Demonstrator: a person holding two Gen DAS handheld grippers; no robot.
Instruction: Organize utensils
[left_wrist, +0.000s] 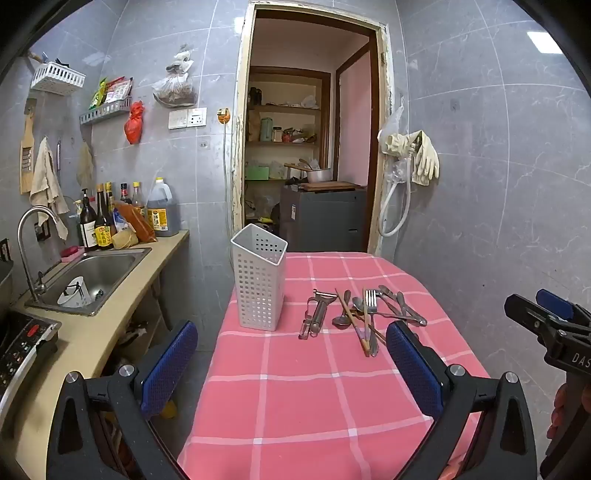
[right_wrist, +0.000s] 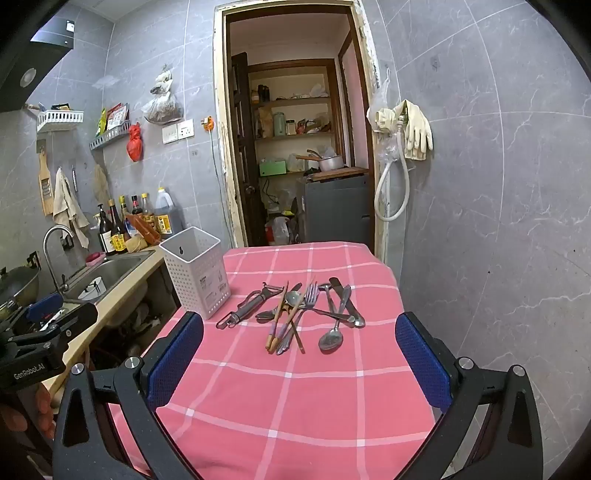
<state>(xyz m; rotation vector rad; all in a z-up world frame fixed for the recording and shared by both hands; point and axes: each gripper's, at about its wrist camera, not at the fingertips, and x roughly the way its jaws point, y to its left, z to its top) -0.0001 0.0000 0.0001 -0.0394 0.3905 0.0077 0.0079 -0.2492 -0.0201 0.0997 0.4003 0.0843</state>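
Note:
A white perforated utensil holder (left_wrist: 259, 277) stands empty on the pink checked tablecloth (left_wrist: 295, 387), at its left edge; it also shows in the right wrist view (right_wrist: 195, 271). To its right lies a loose pile of utensils: a metal peeler (left_wrist: 317, 314) (right_wrist: 245, 304), chopsticks (left_wrist: 354, 325) (right_wrist: 279, 321), a fork (left_wrist: 371, 306) (right_wrist: 308, 297) and several spoons (left_wrist: 402, 306) (right_wrist: 332, 336). My left gripper (left_wrist: 291, 347) is open and empty, short of the pile. My right gripper (right_wrist: 299, 343) is open and empty, just in front of the pile.
A kitchen counter with a steel sink (left_wrist: 88, 277), tap and sauce bottles (left_wrist: 99, 221) runs along the left. An open doorway (left_wrist: 310, 147) lies beyond the table. A tiled wall (right_wrist: 498, 221) closes the right side. A gap separates table and counter.

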